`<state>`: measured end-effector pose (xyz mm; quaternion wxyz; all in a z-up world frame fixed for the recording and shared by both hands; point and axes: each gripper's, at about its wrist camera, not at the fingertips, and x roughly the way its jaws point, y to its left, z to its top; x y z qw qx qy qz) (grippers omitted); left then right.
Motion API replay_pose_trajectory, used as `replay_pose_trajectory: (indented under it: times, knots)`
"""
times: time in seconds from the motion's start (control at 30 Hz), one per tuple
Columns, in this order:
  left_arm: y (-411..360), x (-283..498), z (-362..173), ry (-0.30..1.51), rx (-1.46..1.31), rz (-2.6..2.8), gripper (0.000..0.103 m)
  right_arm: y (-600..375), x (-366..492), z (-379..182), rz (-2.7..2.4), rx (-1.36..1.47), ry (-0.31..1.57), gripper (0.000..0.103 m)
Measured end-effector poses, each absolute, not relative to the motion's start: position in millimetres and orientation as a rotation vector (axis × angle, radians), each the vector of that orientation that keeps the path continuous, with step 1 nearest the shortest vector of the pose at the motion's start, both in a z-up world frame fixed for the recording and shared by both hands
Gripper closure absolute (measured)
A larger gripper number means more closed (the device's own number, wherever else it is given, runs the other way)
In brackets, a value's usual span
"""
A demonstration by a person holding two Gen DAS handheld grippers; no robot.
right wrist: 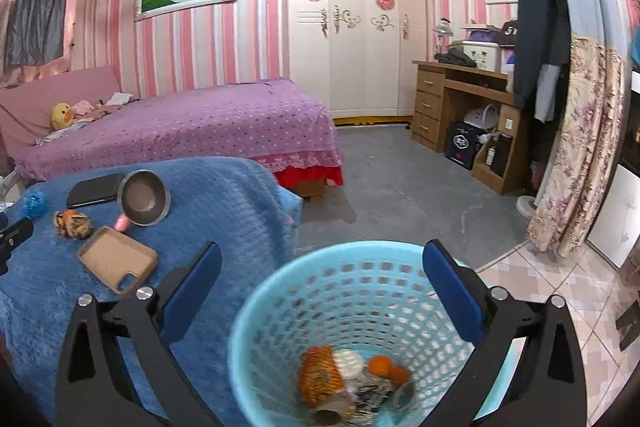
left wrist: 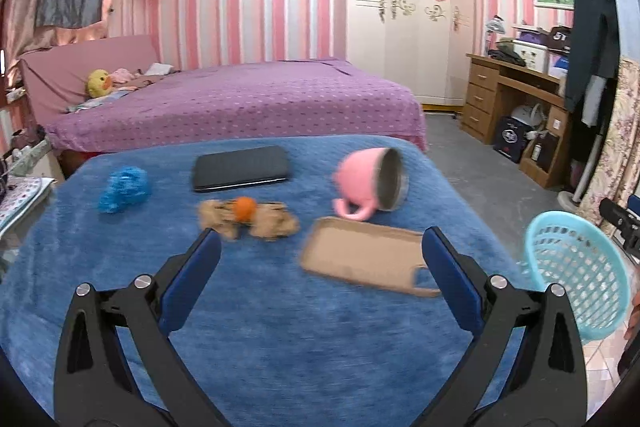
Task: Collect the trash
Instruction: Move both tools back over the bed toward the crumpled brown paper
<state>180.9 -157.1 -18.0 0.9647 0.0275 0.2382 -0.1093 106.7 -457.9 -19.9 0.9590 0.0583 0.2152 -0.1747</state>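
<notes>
Both tongs spread, empty. Crumpled brown wrapper (left wrist: 256,221) on surface looks light, soft; pinch its bunched middle, drop in basket (right wrist: 360,307).

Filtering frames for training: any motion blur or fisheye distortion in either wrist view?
Left wrist: motion blur smears the pink mug, phone case and crumpled brown paper; gripper frame sharp. Right wrist: blue basket and its trash softly blurred. Both: fisheye bends walls, dark corner vignette.

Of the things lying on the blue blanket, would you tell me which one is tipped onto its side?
The pink mug: it lies with its open mouth facing sideways, while the black case and tan phone case lie flat.
</notes>
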Motion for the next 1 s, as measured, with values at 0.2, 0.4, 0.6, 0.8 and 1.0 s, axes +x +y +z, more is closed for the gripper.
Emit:
replay_pose_trajectory:
  times: [0.2,0.4,0.6,0.8,1.0]
  knots:
    - [-91.8,193.5,-22.4,0.493,0.049,-0.139,0.006,-414.0,132.8,-23.4,-0.277,0.110,0.447,0.005]
    - [-35.3,209.6,-35.0,0.520,0.037,-0.052,0.006,-366.6,160.9,-29.1,-0.204,0.063,0.470,0.005]
    - [8.2,229.1,-41.4,0.550,-0.002,0.004,0.006,-316.8,199.1,-32.3,-0.093,0.042,0.500,0.005]
    - [27.3,260.2,-30.6,0.536,-0.028,0.029,0.006,-264.6,246.8,-36.0,0.021,0.023,0.533,0.005]
    - [26.1,291.8,-28.4,0.541,-0.036,0.030,0.006,-228.9,286.5,-50.4,0.081,-0.002,0.572,0.005]
